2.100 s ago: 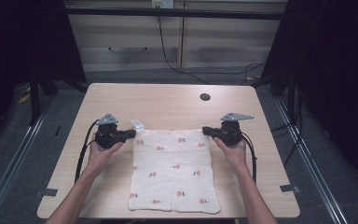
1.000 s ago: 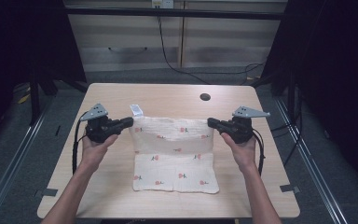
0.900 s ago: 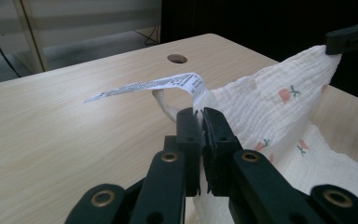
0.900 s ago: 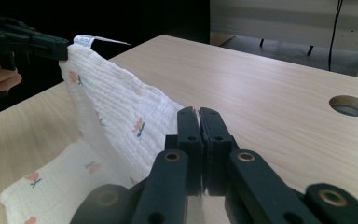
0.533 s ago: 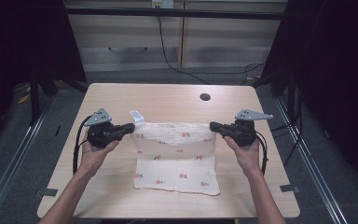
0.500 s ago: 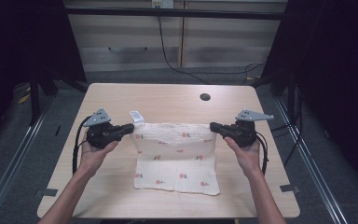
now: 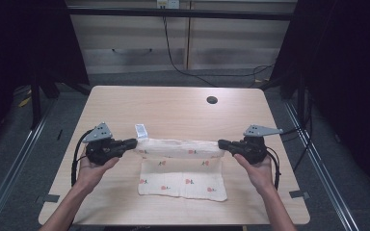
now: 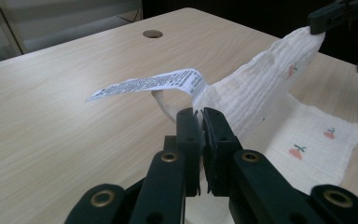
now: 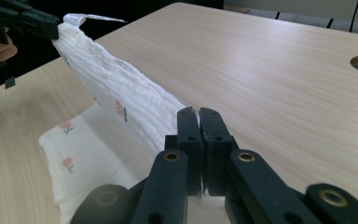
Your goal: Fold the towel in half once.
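A light wood-grain counter (image 7: pixel 173 108) with rounded corners stands on a grey floor (image 7: pixel 9 159). A round cable hole (image 7: pixel 212 100) sits in its top, beyond the jaws and toward the far edge. Behind the counter runs a pale cabinet front (image 7: pixel 183 43) with a dark rail (image 7: pixel 183 12) across the top; a black cable (image 7: pixel 173 53) hangs down it to the floor. Metal floor rails (image 7: pixel 19 159) flank the counter on both sides. The room's outer sides lie in deep shadow, while the counter is evenly lit.
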Demonstrator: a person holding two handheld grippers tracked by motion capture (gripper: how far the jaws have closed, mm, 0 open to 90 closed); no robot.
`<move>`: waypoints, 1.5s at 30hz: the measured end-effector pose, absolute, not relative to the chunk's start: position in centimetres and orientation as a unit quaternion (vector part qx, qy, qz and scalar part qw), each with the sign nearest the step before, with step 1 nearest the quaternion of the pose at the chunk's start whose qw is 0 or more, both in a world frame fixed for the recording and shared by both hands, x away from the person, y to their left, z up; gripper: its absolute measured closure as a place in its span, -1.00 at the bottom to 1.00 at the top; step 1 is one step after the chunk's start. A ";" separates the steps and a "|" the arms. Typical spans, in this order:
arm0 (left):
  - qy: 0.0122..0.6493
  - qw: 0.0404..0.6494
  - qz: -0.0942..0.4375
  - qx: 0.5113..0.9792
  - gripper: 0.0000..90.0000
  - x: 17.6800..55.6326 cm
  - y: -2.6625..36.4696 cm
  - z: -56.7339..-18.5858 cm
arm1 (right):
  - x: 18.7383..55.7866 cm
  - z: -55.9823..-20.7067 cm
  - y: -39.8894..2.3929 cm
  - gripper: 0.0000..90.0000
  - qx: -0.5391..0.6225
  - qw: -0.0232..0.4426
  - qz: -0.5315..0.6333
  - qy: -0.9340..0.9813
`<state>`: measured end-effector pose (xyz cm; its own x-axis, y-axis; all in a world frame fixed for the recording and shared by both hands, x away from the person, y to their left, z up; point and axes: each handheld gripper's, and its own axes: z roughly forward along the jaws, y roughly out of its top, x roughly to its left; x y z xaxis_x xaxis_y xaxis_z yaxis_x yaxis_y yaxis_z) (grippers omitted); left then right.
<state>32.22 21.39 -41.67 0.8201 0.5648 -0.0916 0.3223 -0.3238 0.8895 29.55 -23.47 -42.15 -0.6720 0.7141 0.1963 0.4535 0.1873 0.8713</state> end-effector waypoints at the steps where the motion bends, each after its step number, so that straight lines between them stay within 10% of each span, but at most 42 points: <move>1: 0.273 0.509 0.118 0.808 0.91 32.1 21.3 -41.8 | 29.0 -42.4 -23.4 0.95 0.382 0.125 0.504 0.765; 45: 0.238 0.421 0.053 0.874 0.83 26.6 20.5 -49.0 | 24.0 -49.2 -22.7 0.82 0.383 0.061 0.411 0.825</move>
